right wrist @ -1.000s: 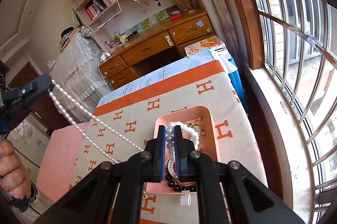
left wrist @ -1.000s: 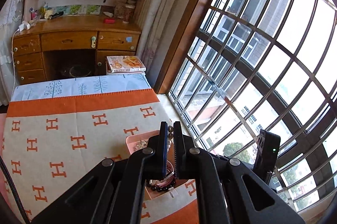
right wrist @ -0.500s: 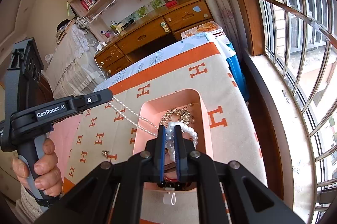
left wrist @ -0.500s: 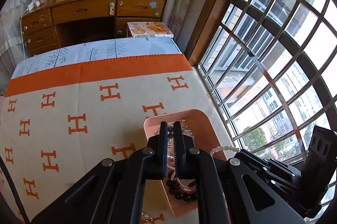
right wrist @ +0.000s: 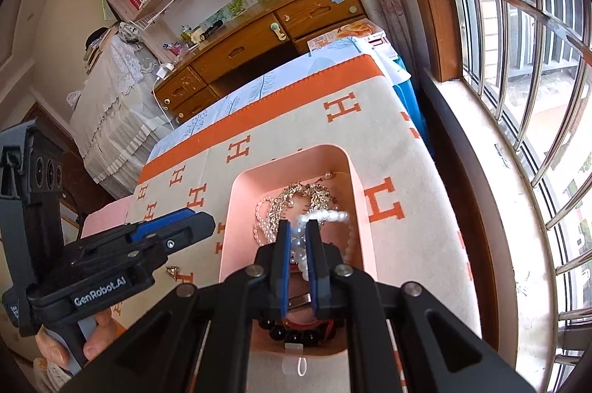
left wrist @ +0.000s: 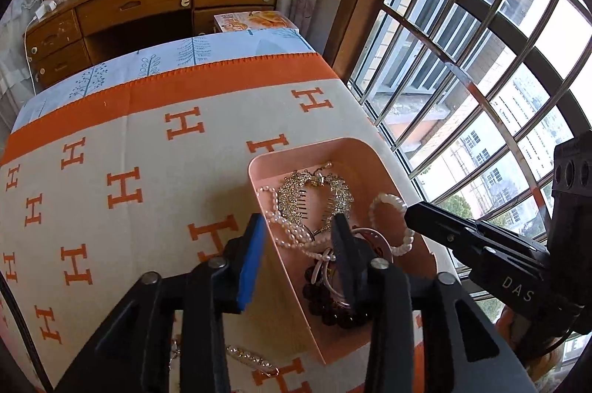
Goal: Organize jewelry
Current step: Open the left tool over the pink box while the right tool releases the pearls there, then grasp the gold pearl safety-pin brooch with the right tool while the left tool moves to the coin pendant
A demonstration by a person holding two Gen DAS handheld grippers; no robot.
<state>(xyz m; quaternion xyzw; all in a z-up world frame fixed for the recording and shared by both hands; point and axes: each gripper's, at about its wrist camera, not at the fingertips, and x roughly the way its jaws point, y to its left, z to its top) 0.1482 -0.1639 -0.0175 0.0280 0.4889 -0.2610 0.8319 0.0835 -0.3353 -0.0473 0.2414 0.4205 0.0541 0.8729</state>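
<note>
A pink tray [left wrist: 381,171] [right wrist: 227,208] sits on the orange H-patterned blanket near the window. It holds a long pearl necklace [left wrist: 285,226] [right wrist: 261,219], a gold leaf hair comb [left wrist: 314,193] [right wrist: 307,193], a dark bead bracelet [left wrist: 333,311] [right wrist: 292,332] and other pieces. My left gripper [left wrist: 299,230] [right wrist: 192,221] is open and empty, its jaws straddling the tray's left wall above the necklace. My right gripper [right wrist: 296,237] is shut on a pearl bracelet [left wrist: 392,219] [right wrist: 325,217], held over the tray; its fingers [left wrist: 436,223] show in the left wrist view.
A rhinestone hair clip [left wrist: 251,359] lies on the blanket in front of the tray. A small gold item [right wrist: 172,271] lies left of the tray. The barred window [left wrist: 481,60] runs along the right. A wooden desk [left wrist: 148,4] stands beyond the bed.
My left gripper has opened and let the pearl necklace drop into the tray. Both grippers have come down closer to the tray. My right gripper still holds the pearl bracelet.
</note>
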